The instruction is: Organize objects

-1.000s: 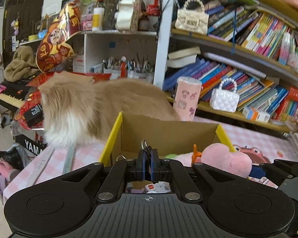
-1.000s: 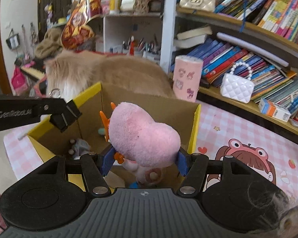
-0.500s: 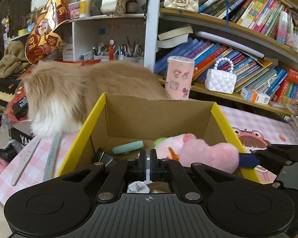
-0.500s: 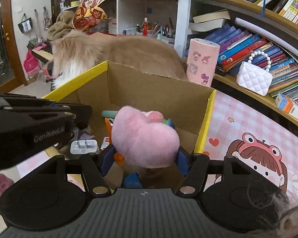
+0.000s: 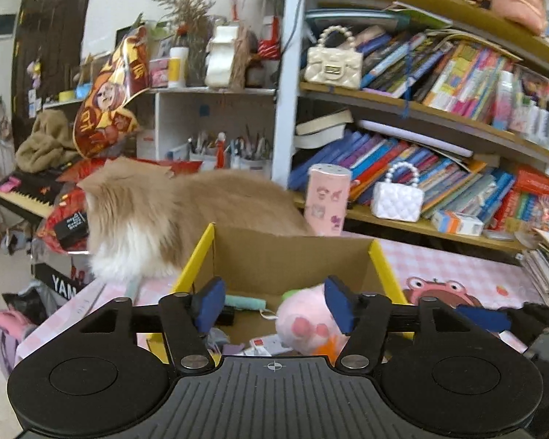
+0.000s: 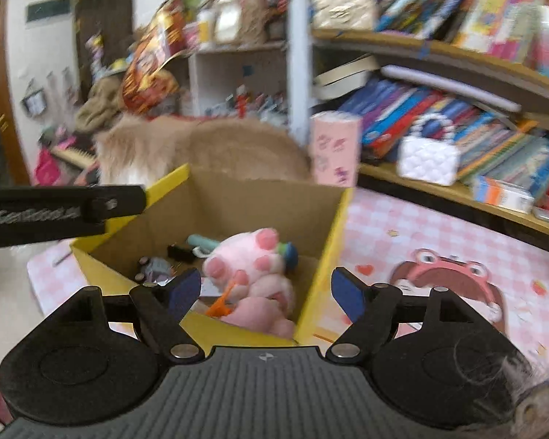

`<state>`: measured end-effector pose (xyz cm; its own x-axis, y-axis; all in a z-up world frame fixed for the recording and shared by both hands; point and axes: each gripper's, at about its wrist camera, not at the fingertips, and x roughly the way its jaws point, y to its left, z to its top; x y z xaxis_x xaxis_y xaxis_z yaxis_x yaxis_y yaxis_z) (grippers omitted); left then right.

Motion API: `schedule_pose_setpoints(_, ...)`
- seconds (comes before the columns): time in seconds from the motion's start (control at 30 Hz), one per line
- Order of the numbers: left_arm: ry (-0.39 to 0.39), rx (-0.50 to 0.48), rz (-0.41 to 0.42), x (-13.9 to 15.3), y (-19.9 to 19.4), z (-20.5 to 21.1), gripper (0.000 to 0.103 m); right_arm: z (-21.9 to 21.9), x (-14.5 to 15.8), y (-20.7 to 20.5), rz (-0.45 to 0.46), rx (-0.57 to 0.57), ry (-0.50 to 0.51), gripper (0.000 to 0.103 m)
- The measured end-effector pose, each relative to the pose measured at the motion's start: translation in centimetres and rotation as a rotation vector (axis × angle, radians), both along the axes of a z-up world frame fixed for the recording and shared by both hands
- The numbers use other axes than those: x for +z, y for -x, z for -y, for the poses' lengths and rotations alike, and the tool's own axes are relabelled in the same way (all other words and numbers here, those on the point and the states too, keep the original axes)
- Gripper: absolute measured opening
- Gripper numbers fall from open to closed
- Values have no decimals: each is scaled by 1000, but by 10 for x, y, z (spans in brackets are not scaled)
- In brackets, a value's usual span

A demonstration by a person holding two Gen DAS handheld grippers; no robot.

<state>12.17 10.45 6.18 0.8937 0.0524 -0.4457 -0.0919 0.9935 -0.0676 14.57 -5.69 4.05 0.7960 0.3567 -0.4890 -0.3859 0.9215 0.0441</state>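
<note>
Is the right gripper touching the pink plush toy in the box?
Apart. The right wrist view shows the right gripper with fingers spread; the pink plush toy lies in the cardboard box beyond them.

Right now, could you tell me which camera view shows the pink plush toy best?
The right wrist view: the pink plush toy lies unobstructed inside the cardboard box. In the left wrist view, the toy is partly hidden behind a tool finger.

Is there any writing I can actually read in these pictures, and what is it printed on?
"GenRobot.ai", blurred and only roughly legible: on the black arm of the left gripper, seen from the right wrist.
"YA", cut off: white letters on the keyboard stand at the left edge.
Large characters on the red and gold foil balloon: visible, but I cannot read them.
Book spines, black tag, small carton: too small or blurred.
</note>
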Motion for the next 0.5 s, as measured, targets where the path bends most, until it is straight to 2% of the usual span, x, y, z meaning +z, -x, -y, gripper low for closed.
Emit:
schedule_pose_setpoints(0.07,-9,-23,-9,-1,11,4,68,10,2,16,2,-80,-9,77)
schedule_pose_setpoints(0.13,-27,-33,-20,-5,26,8,78,19,1,32,-9,-147,-22,77)
schedule_pose_setpoints(0.2,-36,-39,-34,-11,40,12,82,27,-1,48,-23,-205,-22,77)
schedule_pose_setpoints(0.33,-67,-68,-81,-23,65,22,86,38,-9,86,-31,-284,0,78)
schedule_pose_setpoints(0.5,-83,-85,-120,-35,94,32,89,46,-19,127,-49,-377,23,84)
